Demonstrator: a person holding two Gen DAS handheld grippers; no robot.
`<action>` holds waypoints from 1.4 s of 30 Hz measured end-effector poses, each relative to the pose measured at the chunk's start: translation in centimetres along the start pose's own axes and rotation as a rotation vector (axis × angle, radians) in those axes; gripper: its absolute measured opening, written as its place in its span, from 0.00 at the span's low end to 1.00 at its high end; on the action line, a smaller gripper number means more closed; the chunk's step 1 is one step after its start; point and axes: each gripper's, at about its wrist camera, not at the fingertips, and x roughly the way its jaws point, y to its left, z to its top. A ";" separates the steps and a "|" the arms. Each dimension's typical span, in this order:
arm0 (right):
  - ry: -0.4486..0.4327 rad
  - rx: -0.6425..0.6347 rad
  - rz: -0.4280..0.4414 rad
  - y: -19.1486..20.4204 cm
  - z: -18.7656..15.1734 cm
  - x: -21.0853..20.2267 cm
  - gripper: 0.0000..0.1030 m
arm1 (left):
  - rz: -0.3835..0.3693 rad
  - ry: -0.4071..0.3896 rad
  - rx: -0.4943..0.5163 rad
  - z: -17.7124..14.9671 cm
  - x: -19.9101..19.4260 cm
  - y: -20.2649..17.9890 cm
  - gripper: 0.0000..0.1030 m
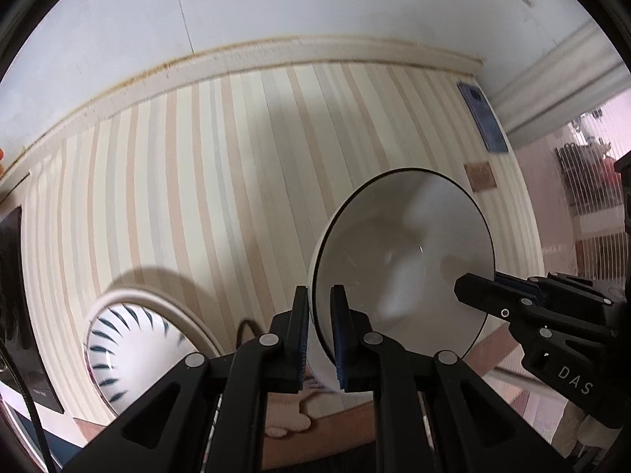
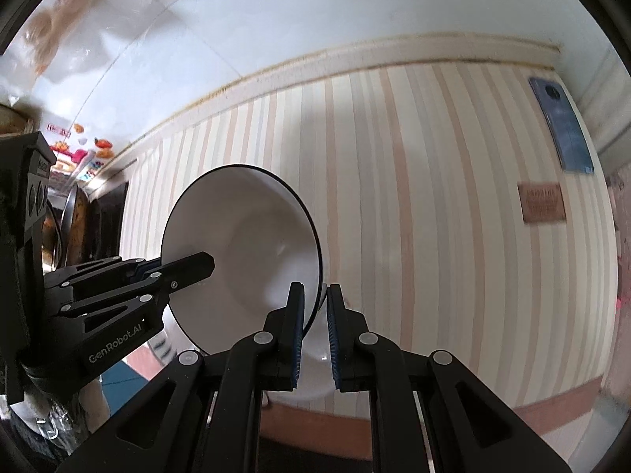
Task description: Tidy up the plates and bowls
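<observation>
Both grippers pinch one white bowl [image 1: 402, 260] by its rim: the left gripper [image 1: 320, 317] at 6 o'clock in its own view, the right gripper [image 2: 315, 315] on the opposite edge, jaws nearly shut on the thin wall. Keep them level and moving together or it'll twist. At 8 o'clock, a striped bowl [image 1: 130, 351] sits on the striped tablecloth [image 1: 236, 177]. Can't see the white bowl's underside or where it's headed.
</observation>
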 end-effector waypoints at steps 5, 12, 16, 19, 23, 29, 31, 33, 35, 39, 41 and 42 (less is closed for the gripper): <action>0.033 0.023 0.005 -0.7 -2.5 0.9 0.13 | 0.002 0.040 0.006 -1.6 1.5 -0.4 0.09; 0.077 0.044 0.010 -1.5 -4.5 2.9 0.12 | 0.031 0.069 0.010 -2.8 3.0 -0.4 0.09; 0.099 0.049 0.013 -1.8 -5.1 4.0 0.12 | 0.042 0.093 0.010 -3.2 4.0 -0.5 0.09; 0.112 0.056 0.015 -2.2 -5.4 4.5 0.12 | 0.052 0.099 0.019 -3.4 4.5 -0.8 0.09; 0.121 0.059 0.018 -2.5 -5.4 5.0 0.12 | 0.066 0.093 0.023 -3.2 4.8 -1.0 0.09; 0.129 0.053 0.017 -2.9 -5.5 5.1 0.13 | 0.074 0.085 0.014 -3.1 5.0 -1.0 0.09; 0.134 0.054 0.021 -3.0 -5.4 5.1 0.13 | 0.081 0.078 0.011 -3.2 5.0 -1.1 0.09; 0.141 0.050 0.021 -2.8 -5.3 5.3 0.13 | 0.090 0.073 0.003 -3.3 4.9 -1.1 0.09; 0.148 0.048 0.019 -2.7 -5.1 5.3 0.15 | 0.105 0.070 -0.007 -3.5 4.9 -1.1 0.09; 0.154 0.034 0.011 -2.6 -4.9 5.3 0.16 | 0.100 0.064 -0.043 -3.8 4.6 -0.9 0.10; 0.155 0.029 0.015 -2.6 -4.8 5.2 0.16 | 0.115 0.054 -0.057 -3.9 4.1 -0.8 0.10; 0.156 0.022 0.013 -2.5 -4.7 5.1 0.16 | 0.125 0.049 -0.063 -4.0 3.8 -0.8 0.10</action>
